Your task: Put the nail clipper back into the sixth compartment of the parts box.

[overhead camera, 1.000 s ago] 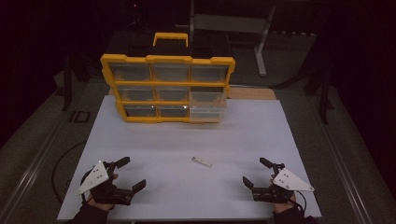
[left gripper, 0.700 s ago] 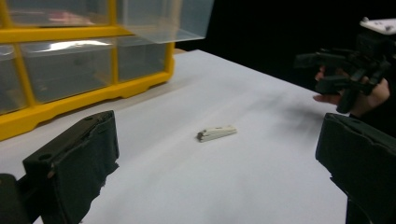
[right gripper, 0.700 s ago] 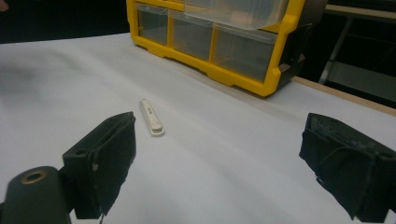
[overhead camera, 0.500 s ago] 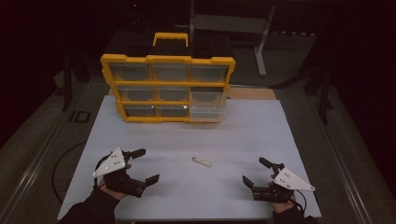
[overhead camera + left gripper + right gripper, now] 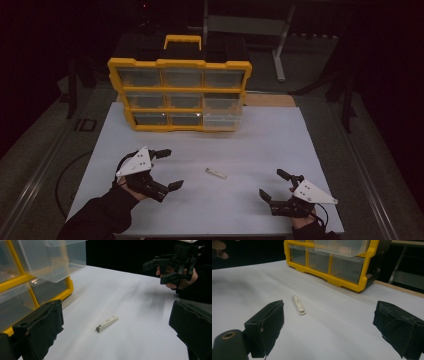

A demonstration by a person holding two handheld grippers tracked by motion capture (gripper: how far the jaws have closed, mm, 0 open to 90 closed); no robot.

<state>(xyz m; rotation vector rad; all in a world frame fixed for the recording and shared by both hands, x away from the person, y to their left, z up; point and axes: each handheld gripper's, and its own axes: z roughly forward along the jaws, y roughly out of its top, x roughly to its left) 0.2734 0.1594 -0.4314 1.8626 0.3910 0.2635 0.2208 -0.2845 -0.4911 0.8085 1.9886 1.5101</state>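
From above, the left gripper (image 5: pixel 167 168) is wide open and holds nothing; the small white bar (image 5: pixel 216 173) lies just ahead of it. The right gripper (image 5: pixel 274 184) is open and empty too.

In the left gripper view, the bar (image 5: pixel 107 323) lies between the jaws, farther out.

In the right gripper view, the bar (image 5: pixel 298 305) lies ahead, before the yellow drawer box (image 5: pixel 342 280).

It looks like reaching; next, the gripper must go down and close.

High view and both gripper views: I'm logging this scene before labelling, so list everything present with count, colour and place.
drawer organiser: one, yellow frame with clear drawers, far side of the sheet; lower right drawer pulled out.
small flat clip-like piece: one, white, on the sheet between the grippers.
sheet: one, white, covering the table.
left gripper: one, black, open, near left.
right gripper: one, black, open, near right.
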